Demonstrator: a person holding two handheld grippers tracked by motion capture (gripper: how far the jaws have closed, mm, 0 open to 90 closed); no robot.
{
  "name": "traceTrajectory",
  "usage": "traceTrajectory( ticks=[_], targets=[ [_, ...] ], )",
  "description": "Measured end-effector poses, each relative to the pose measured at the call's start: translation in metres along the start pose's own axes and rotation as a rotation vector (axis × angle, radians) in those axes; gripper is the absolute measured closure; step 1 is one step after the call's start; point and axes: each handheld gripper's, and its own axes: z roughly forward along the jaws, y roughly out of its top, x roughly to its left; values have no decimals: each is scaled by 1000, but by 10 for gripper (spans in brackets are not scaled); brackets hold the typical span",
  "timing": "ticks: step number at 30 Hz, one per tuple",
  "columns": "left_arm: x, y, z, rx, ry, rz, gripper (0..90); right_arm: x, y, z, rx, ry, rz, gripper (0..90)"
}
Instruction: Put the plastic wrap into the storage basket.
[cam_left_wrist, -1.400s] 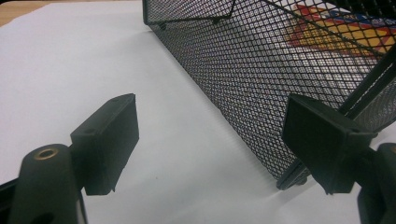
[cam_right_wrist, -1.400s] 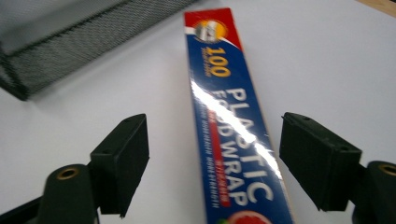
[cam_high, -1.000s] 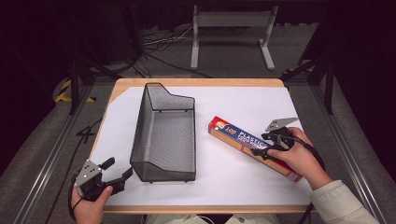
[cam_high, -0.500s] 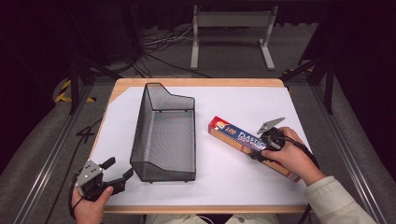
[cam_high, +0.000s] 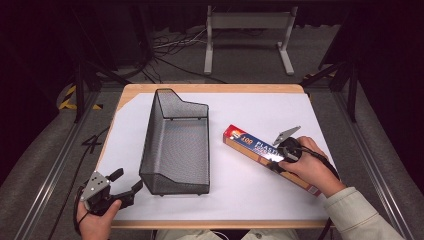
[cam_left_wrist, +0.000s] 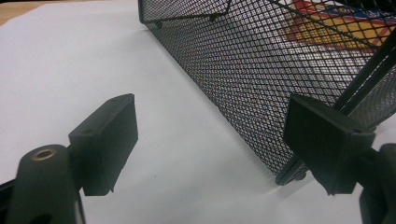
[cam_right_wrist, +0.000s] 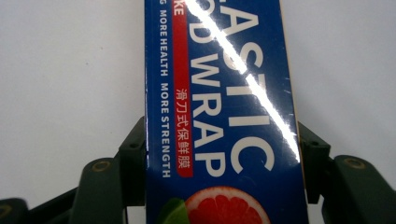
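Table (cam_high: 300, 100): wooden top covered by a white sheet (cam_high: 250, 190).

Plastic wrap box (cam_high: 252, 147): long, blue and red, lying flat on the sheet at right of centre, set diagonally, one end toward the middle of the table and the other toward the near right edge. Label visible in the right gripper view (cam_right_wrist: 224, 116): "PLASTIC WRAP", a grapefruit picture, and a bright glare streak across the lettering.

Right gripper (cam_high: 280, 161): held in the person's right hand (cam_high: 312, 172), set across the box about midway along. In its own view the two jaws sit against the box's long sides, one each side, pinching it. The box lies on the sheet.

Mesh basket (cam_high: 175, 145): black wire, empty, long axis running near to far, left of the box and well apart from it.

Left gripper (cam_high: 122, 182): at the near left corner, jaws spread wide, nothing between them. The basket's near corner is just beside its right jaw (cam_left_wrist: 280, 93); contact cannot be told.
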Motion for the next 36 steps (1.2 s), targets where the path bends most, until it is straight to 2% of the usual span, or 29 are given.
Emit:
traceTrajectory(
  ticks=[8,14,21,31,36],
  targets=[
    [0,0,0,-3,-1,-1,189,5,3,-6,-16,-11,19,399],
    [0,0,0,-2,1,-2,189,5,8,-18,-53,3,42,399],
    [1,0,0,1,6,-2,188,8,16,-35,-88,25,113,398],
    [0,0,0,4,8,5,188,15,30,-53,-113,3,124,398],
    [0,0,0,3,8,6,188,19,38,-61,-123,6,123,398]
  ],
)
